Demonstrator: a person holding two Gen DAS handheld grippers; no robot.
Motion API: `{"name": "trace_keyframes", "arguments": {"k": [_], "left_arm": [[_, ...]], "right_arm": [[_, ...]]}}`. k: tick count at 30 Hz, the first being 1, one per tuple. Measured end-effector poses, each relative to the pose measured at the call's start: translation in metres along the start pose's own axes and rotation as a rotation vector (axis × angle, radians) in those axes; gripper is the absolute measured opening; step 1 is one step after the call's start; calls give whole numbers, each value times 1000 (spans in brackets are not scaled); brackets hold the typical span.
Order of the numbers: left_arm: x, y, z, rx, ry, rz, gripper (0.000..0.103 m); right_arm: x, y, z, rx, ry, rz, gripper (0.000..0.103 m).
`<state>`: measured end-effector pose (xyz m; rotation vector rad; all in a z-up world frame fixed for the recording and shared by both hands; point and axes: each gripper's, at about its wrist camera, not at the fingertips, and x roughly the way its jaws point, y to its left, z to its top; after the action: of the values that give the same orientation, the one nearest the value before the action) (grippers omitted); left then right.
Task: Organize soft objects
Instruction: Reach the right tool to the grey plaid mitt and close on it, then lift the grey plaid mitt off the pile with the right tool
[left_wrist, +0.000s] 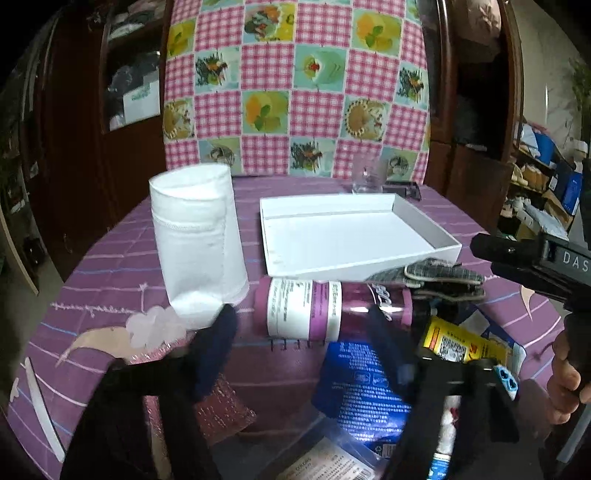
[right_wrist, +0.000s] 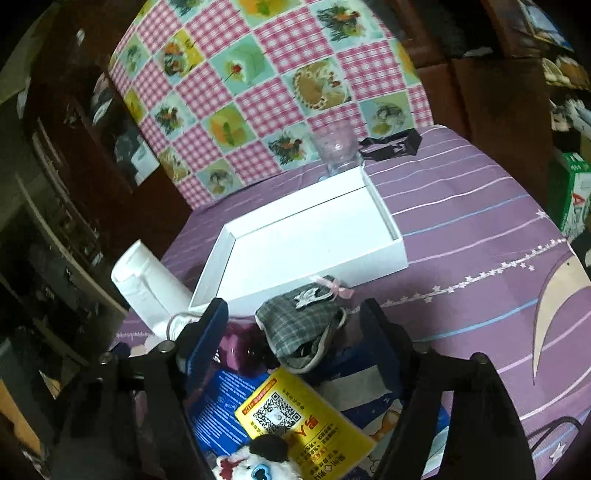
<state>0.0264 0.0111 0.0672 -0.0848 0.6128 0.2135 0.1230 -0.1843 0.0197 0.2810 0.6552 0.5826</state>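
Dark wood cabinets, dim rm.

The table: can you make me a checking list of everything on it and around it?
Surface: table under a purple striped cloth.
Job's things: grey plaid pouch by the white tray's near wall; plush toy at the near edge; tray holds nothing.
Clutter: white roll standing, purple bottle lying, yellow packet, blue packet, clear glass behind the tray.
Grippers: left gripper jaws open around the bottle; right gripper jaws open around the pouch.
Cables: nothing seen.
Surroundings: checked cloth behind, dark wooden cabinets, cluttered shelves.
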Motion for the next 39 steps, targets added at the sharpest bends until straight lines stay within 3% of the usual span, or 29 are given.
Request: {"name": "trace_keyframes", "arguments": {"k": [2, 4, 6, 9, 14, 22, 32, 35, 39], "left_arm": [[4, 1, -2, -16, 23, -8, 48], [7, 2, -3, -23, 39, -7, 26], [9, 3, -4, -35, 55, -23, 13], [10, 6, -5, -57, 52, -49, 7], [6, 5, -3, -46, 2, -81, 7], [13, 9, -1, -55, 48, -56, 8], [18, 12, -2, -66, 76, -37, 12], [18, 13, -2, -70, 74, -37, 19], [16, 15, -2, -85, 71, -46, 47]], "right_arm": [[2, 6, -3, -45, 0, -1, 69], [2, 13, -6, -84, -5, -8, 66], [3, 16, -7, -105, 2, -13, 62], [6, 14, -7, -104, 12, -14, 57], [10, 5, -7, -82, 22, -38, 55], [20, 7, -12, -93, 41, -45, 54], [25, 3, -13, -66, 51, -27, 27], [25, 1, -12, -56, 53, -14, 24], [24, 2, -12, -60, 49, -11, 22]]}}
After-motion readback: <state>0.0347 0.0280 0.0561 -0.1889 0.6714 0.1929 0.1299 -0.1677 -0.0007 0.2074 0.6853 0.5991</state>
